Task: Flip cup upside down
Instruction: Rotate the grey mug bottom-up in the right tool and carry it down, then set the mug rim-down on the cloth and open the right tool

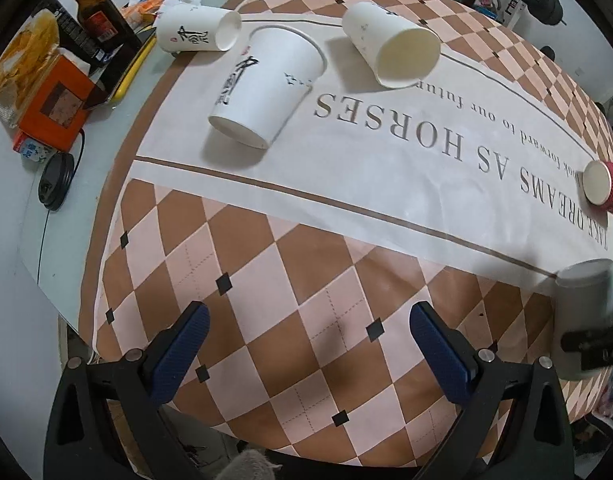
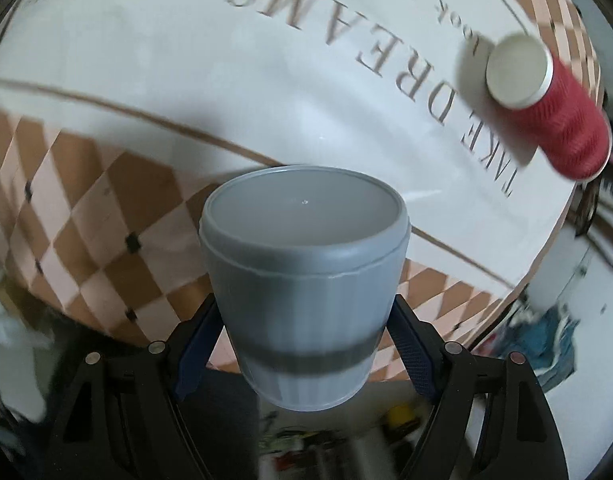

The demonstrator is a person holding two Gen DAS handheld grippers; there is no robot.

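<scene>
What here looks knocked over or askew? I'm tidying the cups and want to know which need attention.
Two white paper cups lie on their sides at the far end of the table; a third stands rim down between them. The red cup also looks tipped over. The grey cup is in the right gripper. Nothing looks spilled.

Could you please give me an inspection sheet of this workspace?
Surface: checkered brown-and-pink tablecloth with a white lettered band.
Job's things: grey plastic cup held off the table; red paper cup on its side; three white paper cups, none upright.
Clutter: dark glass bottle, orange box, snack bags.
Grippers: right gripper shut on the grey cup; left gripper open, empty.
Cables: black cable at table's left.
Surroundings: blurred room.
</scene>
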